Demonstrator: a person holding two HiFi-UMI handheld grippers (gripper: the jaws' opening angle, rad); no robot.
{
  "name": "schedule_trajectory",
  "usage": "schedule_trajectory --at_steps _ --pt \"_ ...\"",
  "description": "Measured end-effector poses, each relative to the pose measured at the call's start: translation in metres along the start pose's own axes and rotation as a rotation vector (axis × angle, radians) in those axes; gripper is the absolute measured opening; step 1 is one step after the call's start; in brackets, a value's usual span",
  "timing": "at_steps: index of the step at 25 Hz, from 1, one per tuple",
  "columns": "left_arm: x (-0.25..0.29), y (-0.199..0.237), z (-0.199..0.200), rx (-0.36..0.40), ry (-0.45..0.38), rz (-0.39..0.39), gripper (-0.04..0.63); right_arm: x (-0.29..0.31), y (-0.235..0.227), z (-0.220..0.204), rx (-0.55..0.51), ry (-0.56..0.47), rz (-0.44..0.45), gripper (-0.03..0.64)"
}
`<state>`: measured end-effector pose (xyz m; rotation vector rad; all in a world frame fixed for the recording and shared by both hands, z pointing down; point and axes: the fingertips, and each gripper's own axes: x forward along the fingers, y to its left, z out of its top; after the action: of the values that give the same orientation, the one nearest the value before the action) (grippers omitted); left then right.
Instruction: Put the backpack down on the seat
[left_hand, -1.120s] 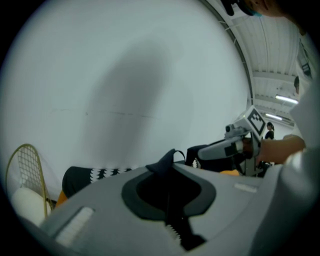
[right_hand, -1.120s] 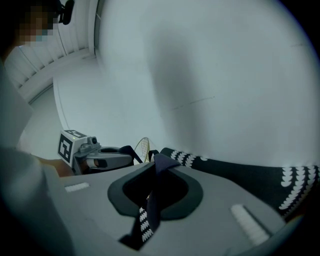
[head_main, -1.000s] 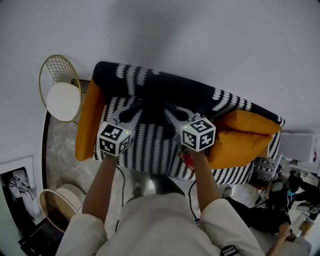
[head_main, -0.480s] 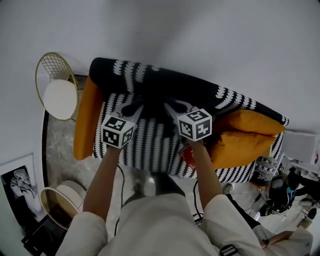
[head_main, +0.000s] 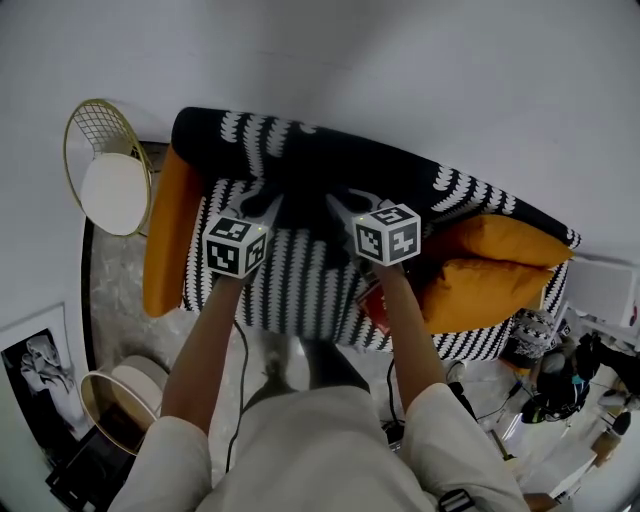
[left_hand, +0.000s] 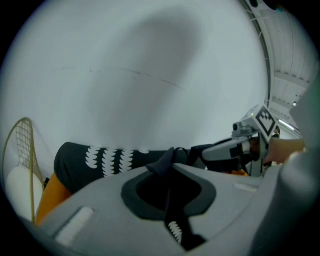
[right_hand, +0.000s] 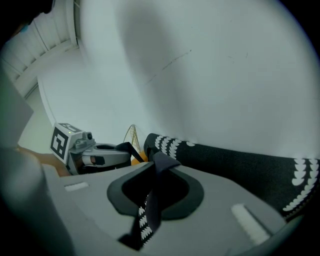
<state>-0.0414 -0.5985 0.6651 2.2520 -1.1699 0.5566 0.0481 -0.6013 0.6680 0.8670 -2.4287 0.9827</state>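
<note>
At frame centre, left gripper (head_main: 264, 207) and right gripper (head_main: 343, 205) each pinch the dark backpack (head_main: 305, 197) low over the seat (head_main: 300, 290), right jaws just easing apart. Next: settle it, release.

L gripper (head_main: 268, 208) & R gripper (head_main: 340, 203) came down w/ backpack (head_main: 303, 215), closer to sofa seat (head_main: 300, 295) (R jaws just opened a bit, strap (right_hand: 149, 210) between them).

Living room: patterned sofa (head_main: 300, 290), orange cushions (head_main: 480, 285), framed picture (head_main: 35, 365)
</note>
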Motion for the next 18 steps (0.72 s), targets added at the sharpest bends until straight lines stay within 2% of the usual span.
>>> schedule_trajectory --at_steps 5,10,15,18 --pt "0.01 0.007 -0.01 0.014 0.03 0.011 0.025 0.004 -0.013 0.005 0.007 0.003 -0.003 0.058" --pt "0.019 0.008 -0.034 -0.041 0.086 -0.006 0.049 0.009 -0.019 -0.007 0.029 0.01 -0.012 0.117" --pt "0.028 0.002 -0.062 -0.077 0.161 -0.028 0.164 0.013 -0.031 -0.03 0.067 0.057 -0.053 0.249" --pt "0.028 0.001 -0.07 -0.09 0.174 -0.032 0.244 0.01 -0.037 -0.036 0.088 0.056 -0.084 0.262"
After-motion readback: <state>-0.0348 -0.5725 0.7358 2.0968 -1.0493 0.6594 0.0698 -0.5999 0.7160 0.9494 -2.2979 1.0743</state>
